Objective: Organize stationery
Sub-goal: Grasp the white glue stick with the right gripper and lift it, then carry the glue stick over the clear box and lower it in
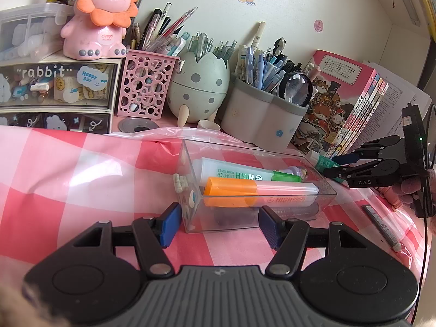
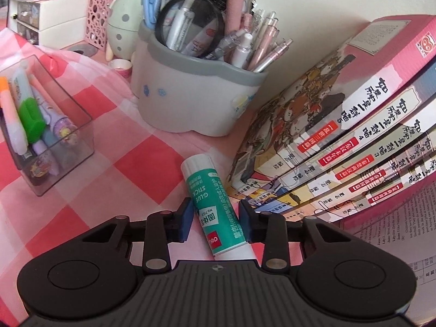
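On the table, under a pink checked cloth (image 1: 81, 177), the left tongs (image 1: 220, 224) are closed narrow on the near end of a clear plastic box (image 1: 196, 218), one blue pad against each long wall. The box stands on the cloth about midway along the table and runs away toward the right. Inside it an orange-capped highlighter (image 1: 245, 190) lies on top along the near wall, a green-capped highlighter (image 1: 245, 173) lies behind it, and a purple pen end shows past the green cap.

The right tongs (image 2: 215, 218) are set narrow around a glue stick (image 2: 215, 204) but are not clamped on it. The right pad looks to be touching the tube, while a sliver of cloth shows between the left pad and the tube. The glue stick lies flat on the cloth toward the right end of the table, slanted, its white cap pointing to the back edge.

Just right of the glue stick, a row of books (image 2: 340, 125) leans with the spines facing forward. Behind it, a grey-rimmed pen pot (image 2: 190, 103) stands by the back edge, full of pens, with a magnifying glass (image 2: 190, 24) in it. Farther left along the back edge come an egg-shaped holder (image 1: 199, 87), a pink cut-out holder (image 1: 144, 87) and a small drawer unit (image 1: 54, 87) with a pink lion figure (image 1: 100, 19) on top.
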`<action>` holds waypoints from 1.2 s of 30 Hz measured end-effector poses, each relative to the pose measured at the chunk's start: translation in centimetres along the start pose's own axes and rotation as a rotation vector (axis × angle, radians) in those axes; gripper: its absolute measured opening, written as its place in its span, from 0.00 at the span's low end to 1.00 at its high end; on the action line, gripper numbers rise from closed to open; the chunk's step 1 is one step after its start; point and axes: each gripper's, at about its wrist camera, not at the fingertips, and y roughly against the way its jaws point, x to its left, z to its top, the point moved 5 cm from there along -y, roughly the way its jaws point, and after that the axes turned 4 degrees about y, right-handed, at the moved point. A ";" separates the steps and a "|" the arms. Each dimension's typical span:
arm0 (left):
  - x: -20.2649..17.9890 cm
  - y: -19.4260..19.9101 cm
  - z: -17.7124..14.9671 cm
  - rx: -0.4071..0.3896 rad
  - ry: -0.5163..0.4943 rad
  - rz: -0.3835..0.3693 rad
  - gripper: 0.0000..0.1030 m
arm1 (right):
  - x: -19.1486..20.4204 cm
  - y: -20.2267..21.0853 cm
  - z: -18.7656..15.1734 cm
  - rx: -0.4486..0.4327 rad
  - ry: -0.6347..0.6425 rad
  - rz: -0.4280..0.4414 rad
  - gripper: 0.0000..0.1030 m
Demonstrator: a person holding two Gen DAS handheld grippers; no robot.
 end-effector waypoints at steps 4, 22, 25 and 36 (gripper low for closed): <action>0.0 0.0 0.0 0.000 0.000 0.000 0.35 | 0.8 0.5 0.1 -0.015 0.021 0.015 0.32; 0.0 0.0 0.0 0.000 0.000 0.000 0.35 | 3.2 3.4 2.3 -0.112 0.112 0.021 0.29; 0.0 0.0 0.0 0.000 0.000 0.000 0.35 | 3.8 3.9 2.9 -0.129 0.137 0.022 0.28; 0.0 0.0 0.0 0.000 0.000 0.000 0.35 | 5.8 7.6 5.5 -0.221 0.228 0.053 0.27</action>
